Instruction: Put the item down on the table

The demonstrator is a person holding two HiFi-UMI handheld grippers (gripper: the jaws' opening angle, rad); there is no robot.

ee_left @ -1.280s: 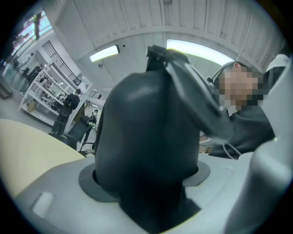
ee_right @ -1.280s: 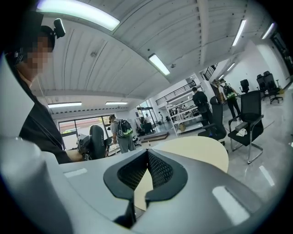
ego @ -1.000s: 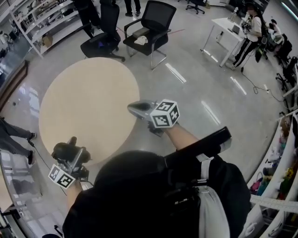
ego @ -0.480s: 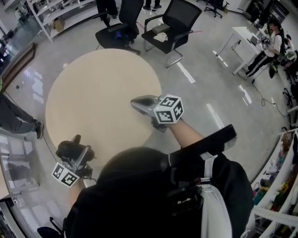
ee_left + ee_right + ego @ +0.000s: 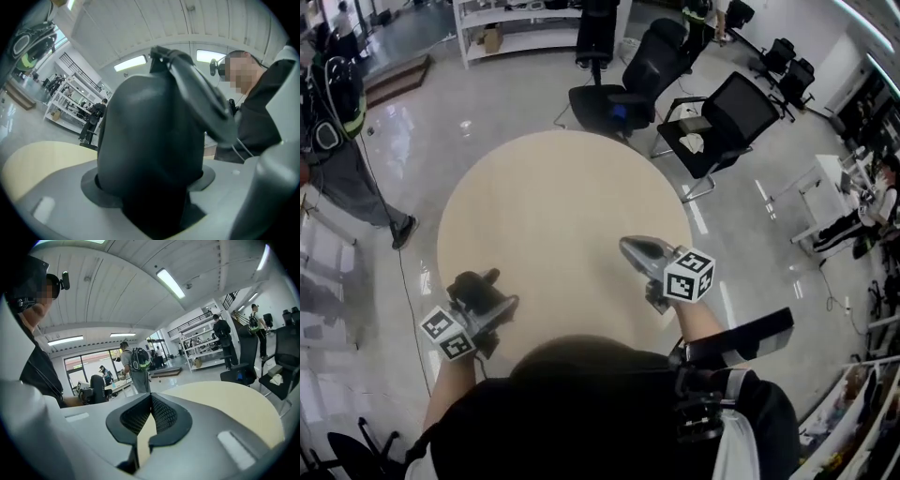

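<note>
Round table [image 5: 546,202]: we log its tan top as open room ahead of left gripper [image 5: 480,286] and right gripper [image 5: 634,249]. Beyond the far rim, office chair [image 5: 628,86] and second chair [image 5: 729,114] crowd the floor. Standing person [image 5: 339,141] blocks far left.

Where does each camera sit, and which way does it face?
Head view: on the person's head, steeply down at the round table; forearms, left gripper, right gripper show.
Left gripper view: on it, about level along jaws clamped on a black item; person's torso at right.
Right gripper view: on it, along shut jaws across the table; torso at left.
Shared: the table, in all three.
</note>
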